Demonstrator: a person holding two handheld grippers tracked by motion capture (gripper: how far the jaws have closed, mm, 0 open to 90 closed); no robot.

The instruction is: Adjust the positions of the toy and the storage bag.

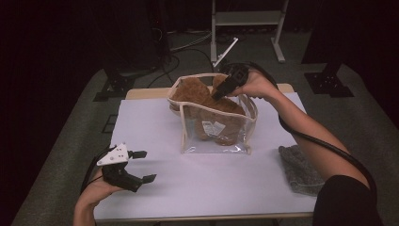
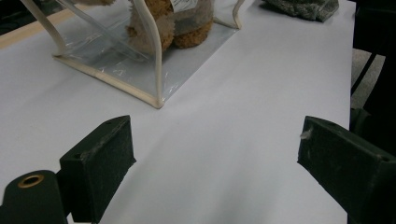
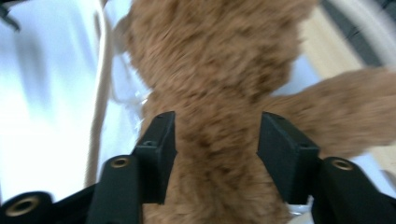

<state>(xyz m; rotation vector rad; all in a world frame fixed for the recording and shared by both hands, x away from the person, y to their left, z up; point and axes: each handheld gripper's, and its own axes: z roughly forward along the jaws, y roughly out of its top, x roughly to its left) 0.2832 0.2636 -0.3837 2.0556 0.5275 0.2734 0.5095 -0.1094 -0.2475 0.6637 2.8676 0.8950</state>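
From above, the clear bag point(image 1: 214, 123) with the brown teddy bear point(image 1: 207, 106) inside stands mid-table point(image 1: 155, 122), wide bare room before it, a grey cloth point(image 1: 299, 167) at the right edge, the left tool point(image 1: 141, 165) low near the front-left edge. The left gripper view shows its jaws spread wide over bare table, holding nothing. The right gripper view, blurred, shows the right tool point(image 3: 215, 140) half open astride the bear's fur; whether it is pressing I cannot tell.
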